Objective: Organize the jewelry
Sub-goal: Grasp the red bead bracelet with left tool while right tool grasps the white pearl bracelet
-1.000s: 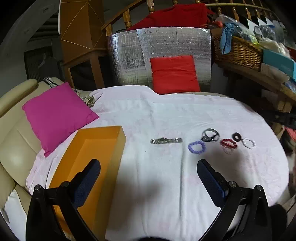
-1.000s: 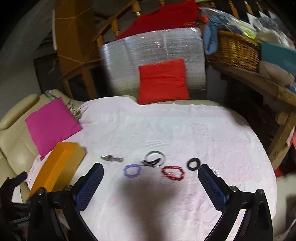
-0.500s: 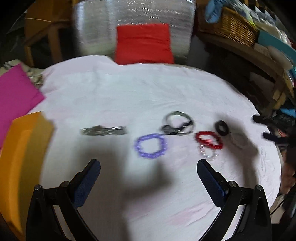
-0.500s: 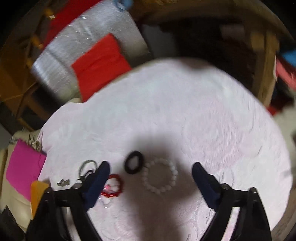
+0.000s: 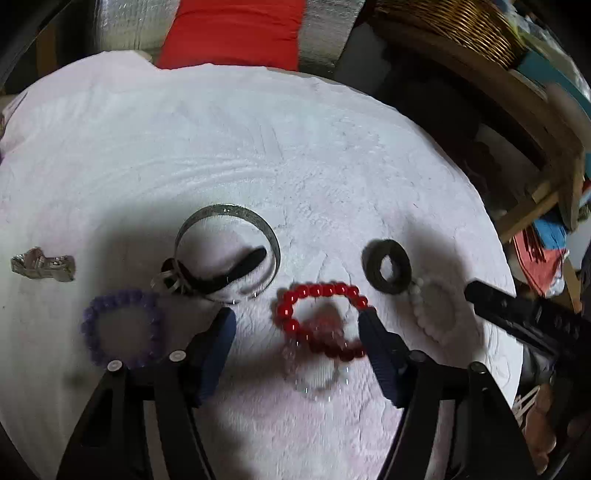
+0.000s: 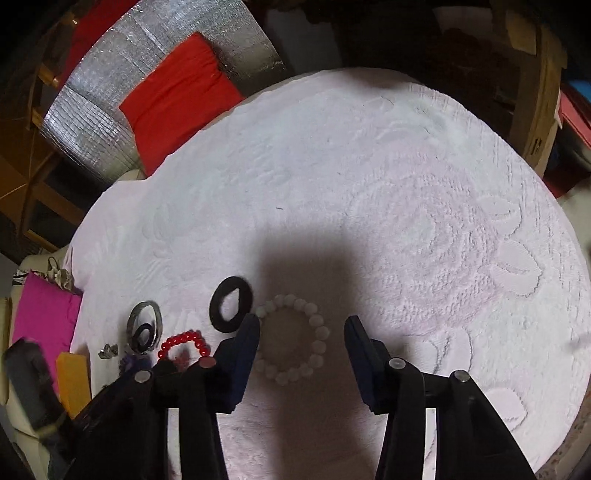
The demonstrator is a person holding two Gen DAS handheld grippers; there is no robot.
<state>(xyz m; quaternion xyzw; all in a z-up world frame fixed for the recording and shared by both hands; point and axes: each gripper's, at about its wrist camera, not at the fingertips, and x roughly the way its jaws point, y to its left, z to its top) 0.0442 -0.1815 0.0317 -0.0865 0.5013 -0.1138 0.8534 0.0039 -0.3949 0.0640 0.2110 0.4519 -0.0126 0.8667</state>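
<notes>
Black gripper (image 5: 297, 332) frames, dark blue textured pads (image 5: 218, 343), silver screws (image 5: 177, 355).

This looks like a room in a home. A round table with a white cloth (image 6: 369, 155) stands by a cream sofa (image 6: 22, 413) with a pink cushion (image 6: 44, 317), a red cushion (image 6: 177, 92) and a woven basket (image 5: 454, 26).
</notes>
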